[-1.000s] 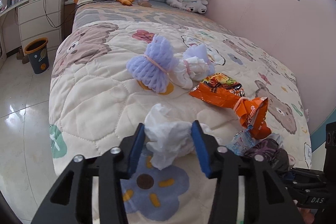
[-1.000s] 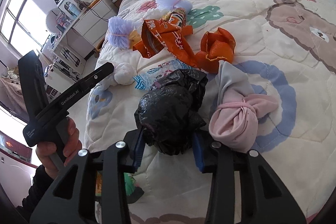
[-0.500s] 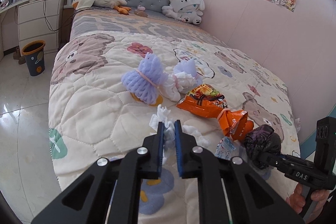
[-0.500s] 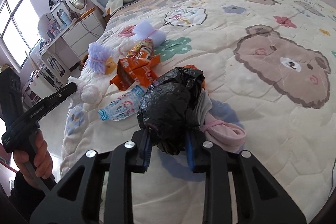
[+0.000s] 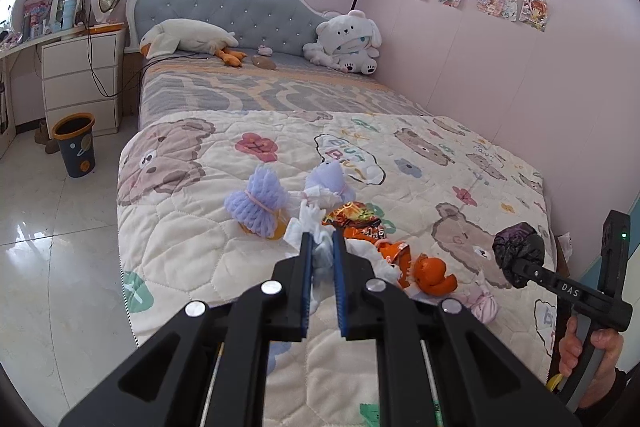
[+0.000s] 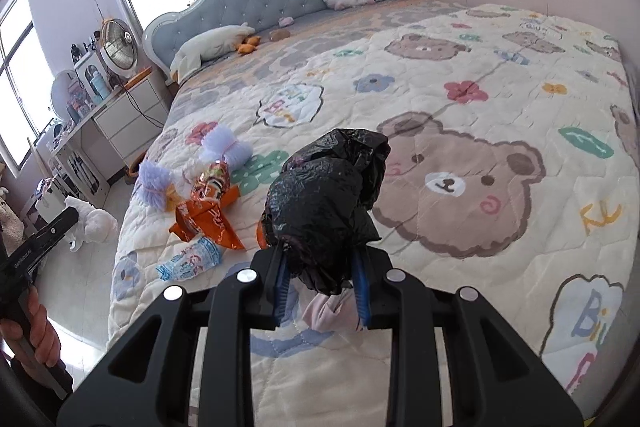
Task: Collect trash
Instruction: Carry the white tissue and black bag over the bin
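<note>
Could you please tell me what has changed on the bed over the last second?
The left tongs closed on the white tissue, which a second ago sat between open fingers, and lifted it off the quilt. The right tongs lifted the black bag, already gripped, clear of the pink bundle. The orange wrappers and purple bundles stayed put.

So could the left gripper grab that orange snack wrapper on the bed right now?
Probably not yet. The left gripper is already shut on a white tissue wad, so it has no free grip. The orange snack wrapper lies uncovered just beyond it, so the path itself looks free.
</note>
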The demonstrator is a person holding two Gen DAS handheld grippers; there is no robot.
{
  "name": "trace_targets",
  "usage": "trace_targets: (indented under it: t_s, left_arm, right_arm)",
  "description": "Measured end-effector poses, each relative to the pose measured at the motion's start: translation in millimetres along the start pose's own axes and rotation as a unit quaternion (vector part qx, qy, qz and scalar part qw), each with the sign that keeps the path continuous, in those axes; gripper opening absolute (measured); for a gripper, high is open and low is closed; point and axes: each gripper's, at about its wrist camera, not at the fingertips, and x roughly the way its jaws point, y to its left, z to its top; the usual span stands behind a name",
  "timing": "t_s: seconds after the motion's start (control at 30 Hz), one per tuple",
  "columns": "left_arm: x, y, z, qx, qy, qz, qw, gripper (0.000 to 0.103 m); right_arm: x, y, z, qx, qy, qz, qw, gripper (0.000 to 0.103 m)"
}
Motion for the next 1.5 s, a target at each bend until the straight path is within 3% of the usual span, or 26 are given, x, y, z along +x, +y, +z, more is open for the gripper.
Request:
trace_targets:
  t_s: [0.33, 0.73, 1.13, 1.5]
  left_arm:
    - [-72.5, -49.4, 11.0, 0.019, -0.054, -0.018, 0.9982, 0.009]
    - [-145.0, -139.1, -13.7, 0.07, -0.08, -0.114, 0.9878, 0.009]
    - [-175.8, -217.8, -61.4, 0.114, -0.064, -0.213, 0.9683, 0.009]
    - [-161.6, -266.8, -110.2, 0.168, 0.006, -0.249, 0.9539, 0.009]
  right_arm:
    - [-113.2, 10.9, 12.7, -0.025, -0.084, 0.019, 0.996, 0.026]
    - [-254.6, -0.6, -27.5, -0.047, -0.154, -0.006, 0.987, 0.026]
    - [-354.0, -52.7, -86.3, -0.015, -0.184, -0.06, 0.981, 0.026]
    - [-398.4, -92.3, -137.6, 0.01, -0.166, -0.097, 0.981, 0.026]
